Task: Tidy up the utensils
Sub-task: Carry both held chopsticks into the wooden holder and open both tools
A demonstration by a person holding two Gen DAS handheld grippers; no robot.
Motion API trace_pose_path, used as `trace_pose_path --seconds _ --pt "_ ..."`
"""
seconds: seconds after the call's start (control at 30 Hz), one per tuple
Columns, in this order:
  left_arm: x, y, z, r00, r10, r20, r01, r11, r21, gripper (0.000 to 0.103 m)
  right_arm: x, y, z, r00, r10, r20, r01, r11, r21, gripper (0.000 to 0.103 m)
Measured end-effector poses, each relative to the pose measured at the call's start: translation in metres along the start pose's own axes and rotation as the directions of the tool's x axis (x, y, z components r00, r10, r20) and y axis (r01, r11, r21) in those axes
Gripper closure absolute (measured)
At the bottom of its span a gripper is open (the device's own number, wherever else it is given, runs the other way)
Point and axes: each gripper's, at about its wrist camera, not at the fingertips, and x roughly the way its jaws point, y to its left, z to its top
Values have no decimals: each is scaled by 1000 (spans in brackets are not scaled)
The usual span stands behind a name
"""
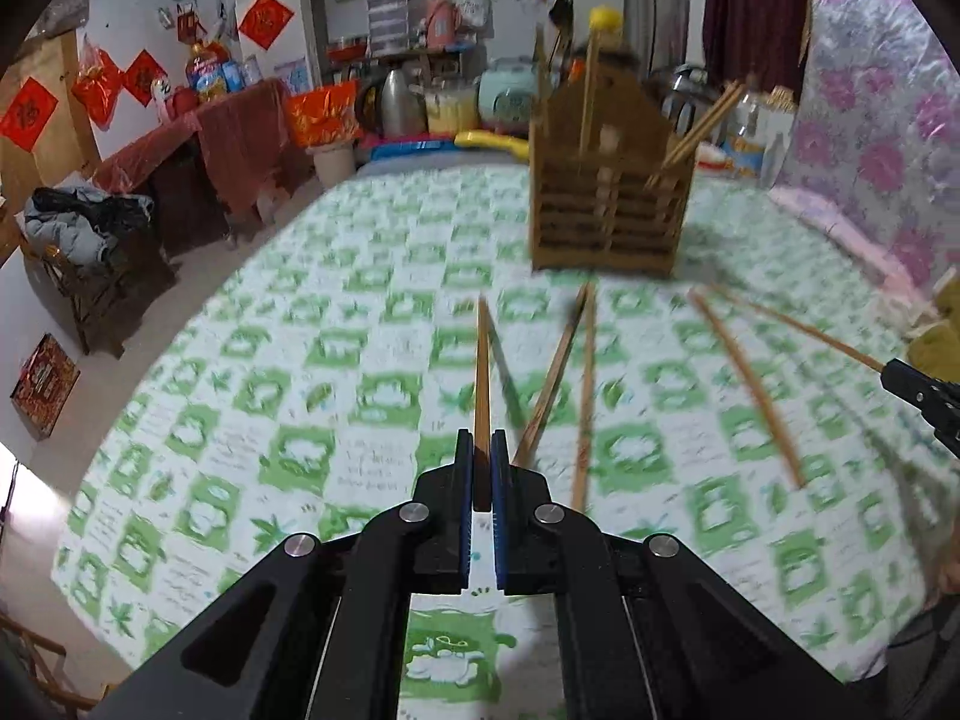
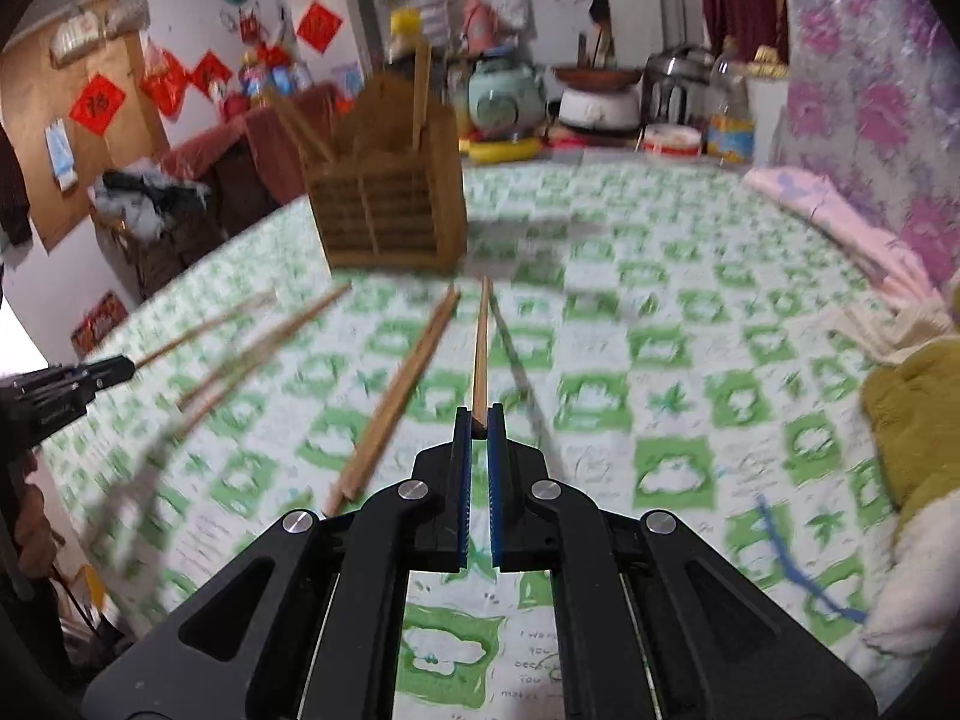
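A slatted wooden utensil holder (image 1: pixel 606 204) (image 2: pixel 390 216) stands on the green-and-white checked table, with a few chopsticks upright in it. My left gripper (image 1: pixel 481 450) is shut on one wooden chopstick (image 1: pixel 482 372), which points ahead toward the holder and hangs above the cloth. My right gripper (image 2: pixel 479 423) is shut on another chopstick (image 2: pixel 481 348), also lifted and pointing forward. Several loose chopsticks (image 1: pixel 585 396) (image 2: pixel 396 396) lie on the cloth between the grippers and the holder. The right gripper's tip (image 1: pixel 918 387) shows at the left view's right edge; the left gripper's tip (image 2: pixel 96 375) shows at the right view's left edge.
A pink cloth (image 2: pixel 840 222) and a mustard-yellow plush thing (image 2: pixel 912 420) lie along the table's right side by a floral wall. Kettles, a rice cooker (image 2: pixel 600 102) and bottles crowd the far edge. A chair with clothes (image 1: pixel 90 234) stands off the left.
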Motion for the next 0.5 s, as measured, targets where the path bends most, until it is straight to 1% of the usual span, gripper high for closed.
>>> trace_pose_path --seconds 0.13,0.27,0.4,0.5 --pt "-30 -2 21 998 -32 53 32 999 8 97 -31 8 20 996 9 91 -7 1000 -24 97" --pt "-50 -5 39 995 -63 78 62 998 12 97 -62 20 38 985 47 165 -38 998 -56 97" --pt "-64 -8 51 992 -87 96 86 996 13 97 -74 31 47 978 73 196 -58 995 -84 97" --pt "-72 -13 58 989 -98 110 95 995 27 97 -72 39 49 977 78 196 -58 992 -109 97"
